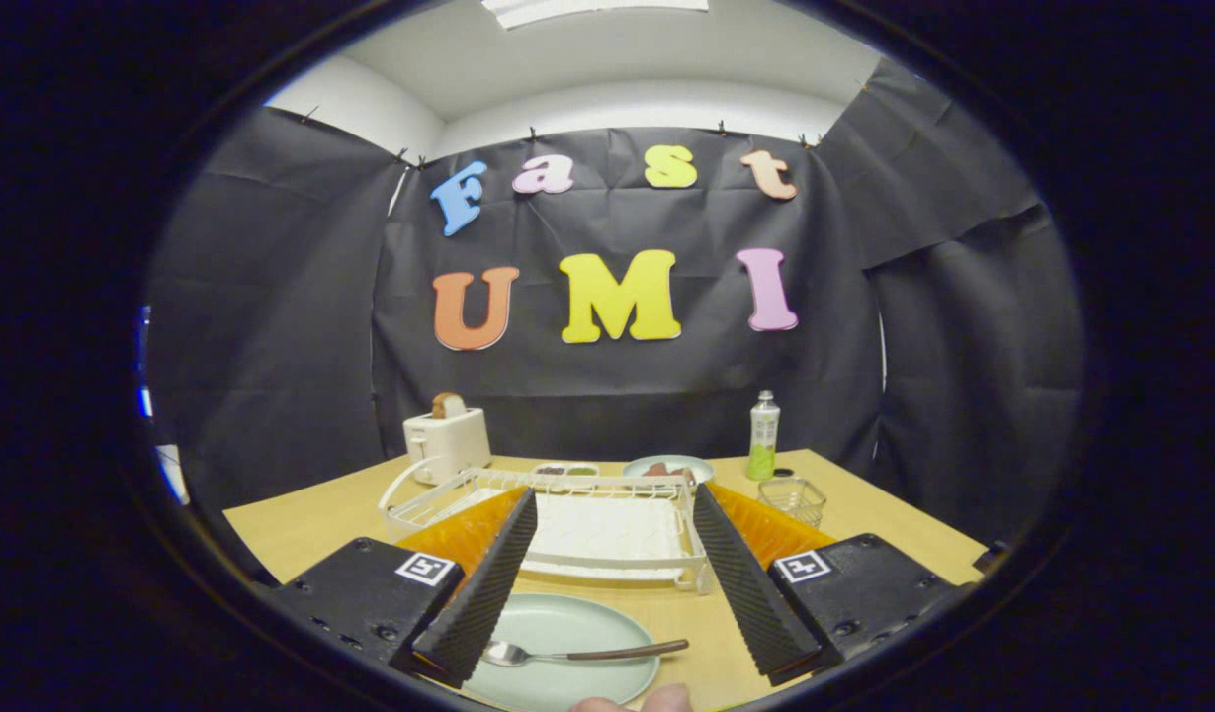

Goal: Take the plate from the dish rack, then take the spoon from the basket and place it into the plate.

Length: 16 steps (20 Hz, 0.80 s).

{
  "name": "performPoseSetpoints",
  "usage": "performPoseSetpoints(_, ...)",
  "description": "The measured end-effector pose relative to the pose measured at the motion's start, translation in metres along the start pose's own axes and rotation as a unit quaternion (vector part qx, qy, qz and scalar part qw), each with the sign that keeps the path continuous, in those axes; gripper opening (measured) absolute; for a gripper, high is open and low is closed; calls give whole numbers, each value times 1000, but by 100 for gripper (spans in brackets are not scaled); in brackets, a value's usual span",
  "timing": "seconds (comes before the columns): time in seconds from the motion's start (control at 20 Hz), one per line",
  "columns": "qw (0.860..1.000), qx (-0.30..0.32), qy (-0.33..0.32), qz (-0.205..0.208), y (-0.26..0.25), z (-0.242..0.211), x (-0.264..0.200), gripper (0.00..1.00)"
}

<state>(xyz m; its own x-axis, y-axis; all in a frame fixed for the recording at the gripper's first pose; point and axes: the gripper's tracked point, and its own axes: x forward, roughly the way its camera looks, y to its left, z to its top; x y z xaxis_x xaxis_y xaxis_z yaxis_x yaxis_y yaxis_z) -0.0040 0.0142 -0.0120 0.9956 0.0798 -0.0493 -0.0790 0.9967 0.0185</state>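
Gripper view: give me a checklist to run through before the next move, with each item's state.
1. Plate out of the dish rack, on the table: ok.
2. Spoon lying in the plate: ok.
3. Gripper fingers open, holding nothing: ok.
4. Spoon apart from both fingers: cannot tell, its bowl lies right at the left finger.
5. Basket upright beyond the rack, spoon out of it: ok.
6. Fingertips of a person at the plate's near rim, out of the retreat path: not ok.
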Motion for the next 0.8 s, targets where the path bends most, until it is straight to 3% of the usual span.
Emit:
performPoseSetpoints(0.35,999,-24,-31,-35,-13,30,-21,100)
performPoseSetpoints(0.8,999,-11,-41,-17,18,12,-15,100)
